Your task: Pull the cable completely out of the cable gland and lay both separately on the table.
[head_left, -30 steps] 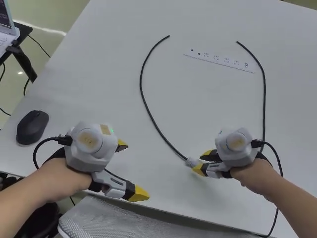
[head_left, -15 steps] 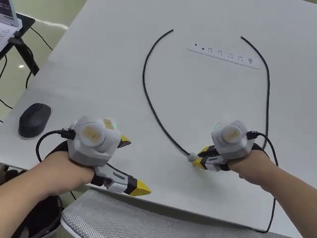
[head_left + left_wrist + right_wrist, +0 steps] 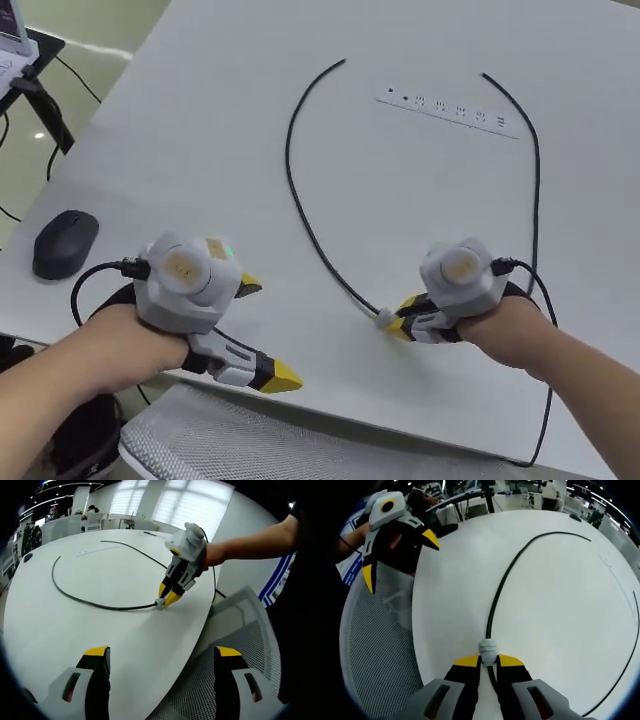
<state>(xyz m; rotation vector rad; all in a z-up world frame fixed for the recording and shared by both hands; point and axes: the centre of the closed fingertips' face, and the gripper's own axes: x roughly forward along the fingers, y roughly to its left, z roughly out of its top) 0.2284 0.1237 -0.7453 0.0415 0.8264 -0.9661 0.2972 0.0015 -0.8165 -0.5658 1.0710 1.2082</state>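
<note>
A long black cable (image 3: 300,210) curves across the white table (image 3: 200,150). Its near end carries a small white cable gland (image 3: 383,318). My right gripper (image 3: 400,318) has its yellow-tipped jaws drawn close together on the gland (image 3: 488,649), and the cable (image 3: 505,580) runs away from it. In the left gripper view the right gripper (image 3: 167,596) pinches the gland (image 3: 160,601) on the tabletop. My left gripper (image 3: 266,333) hangs open over the table's near edge, well left of the gland, with nothing between its jaws (image 3: 161,652).
A white power strip (image 3: 450,108) lies at the far side. A second black cable (image 3: 536,180) runs down the right. A black mouse (image 3: 65,243) sits at the left edge. A grey mesh chair (image 3: 250,440) stands below the near edge.
The right gripper has edged slightly toward the gland end of the cable. The left gripper has stayed open in about the same place.
</note>
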